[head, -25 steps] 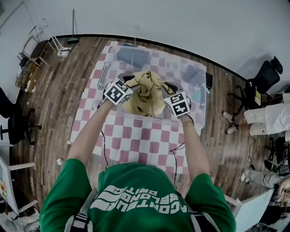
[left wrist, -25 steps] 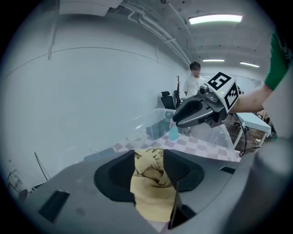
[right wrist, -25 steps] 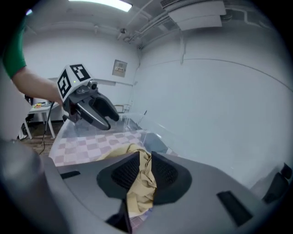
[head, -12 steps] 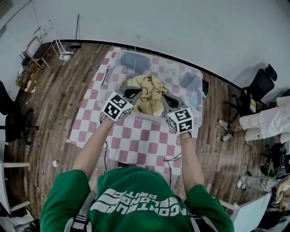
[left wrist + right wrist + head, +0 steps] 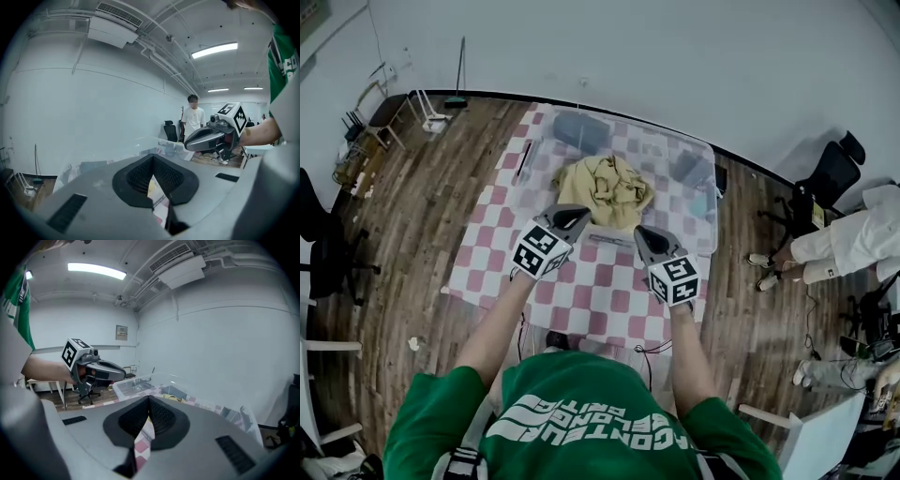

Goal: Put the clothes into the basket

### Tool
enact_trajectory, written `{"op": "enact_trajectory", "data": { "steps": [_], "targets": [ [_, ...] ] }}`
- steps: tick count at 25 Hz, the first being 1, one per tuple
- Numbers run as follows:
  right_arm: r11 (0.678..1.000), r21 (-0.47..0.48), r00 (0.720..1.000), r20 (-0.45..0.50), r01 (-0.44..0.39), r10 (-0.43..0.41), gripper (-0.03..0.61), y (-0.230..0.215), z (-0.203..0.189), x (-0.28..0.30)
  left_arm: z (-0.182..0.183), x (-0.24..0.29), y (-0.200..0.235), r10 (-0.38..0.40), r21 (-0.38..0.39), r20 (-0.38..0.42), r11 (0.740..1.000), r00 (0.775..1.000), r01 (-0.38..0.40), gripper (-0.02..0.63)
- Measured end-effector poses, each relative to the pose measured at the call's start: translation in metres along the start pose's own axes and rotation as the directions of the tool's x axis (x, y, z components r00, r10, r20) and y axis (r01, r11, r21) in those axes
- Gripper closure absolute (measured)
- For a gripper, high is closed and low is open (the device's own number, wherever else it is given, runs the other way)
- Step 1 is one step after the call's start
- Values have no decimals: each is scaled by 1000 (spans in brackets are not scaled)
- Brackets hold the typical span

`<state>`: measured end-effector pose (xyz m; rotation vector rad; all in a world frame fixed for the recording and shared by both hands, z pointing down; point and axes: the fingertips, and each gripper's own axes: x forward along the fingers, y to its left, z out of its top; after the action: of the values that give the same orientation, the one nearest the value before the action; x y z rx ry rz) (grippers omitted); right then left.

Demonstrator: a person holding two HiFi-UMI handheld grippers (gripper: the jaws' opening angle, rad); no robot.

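A crumpled yellow garment (image 5: 605, 190) lies inside the clear plastic basket (image 5: 711, 208) on the far half of the checked table (image 5: 581, 291). My left gripper (image 5: 578, 218) hangs just short of the basket's near wall, shut and empty. My right gripper (image 5: 643, 233) is beside it, also shut with nothing in it. In the left gripper view the pads (image 5: 151, 161) meet, and the right gripper (image 5: 206, 138) shows ahead. In the right gripper view the jaws (image 5: 149, 404) are closed, with the left gripper (image 5: 105, 370) at the left and a bit of the garment (image 5: 172, 399) in the basket (image 5: 140, 383).
Two dark folded items (image 5: 581, 131) (image 5: 689, 167) lie at the basket's far end. An office chair (image 5: 830, 173) and a seated person (image 5: 848, 246) are at the right. Another person (image 5: 193, 119) stands beyond the table. Chairs (image 5: 328, 258) stand at the left.
Both grippers have let go of the yellow garment, closed, and drawn back toward the person. The garment now rests in the basket.
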<state>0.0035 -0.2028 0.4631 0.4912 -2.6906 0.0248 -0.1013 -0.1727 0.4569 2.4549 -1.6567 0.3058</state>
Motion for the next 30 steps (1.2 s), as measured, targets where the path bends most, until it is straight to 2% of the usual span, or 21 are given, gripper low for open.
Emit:
{"op": "enact_trajectory", "data": {
  "steps": [13, 30],
  "targets": [
    [991, 118, 997, -47, 62, -57, 569, 52, -60, -39, -51, -38, -48, -90, -22, -27, 996, 996, 89, 611],
    [990, 116, 995, -63, 81, -74, 569, 85, -73, -51, -68, -59, -64, -130, -38, -7, 991, 991, 130, 611]
  ]
}}
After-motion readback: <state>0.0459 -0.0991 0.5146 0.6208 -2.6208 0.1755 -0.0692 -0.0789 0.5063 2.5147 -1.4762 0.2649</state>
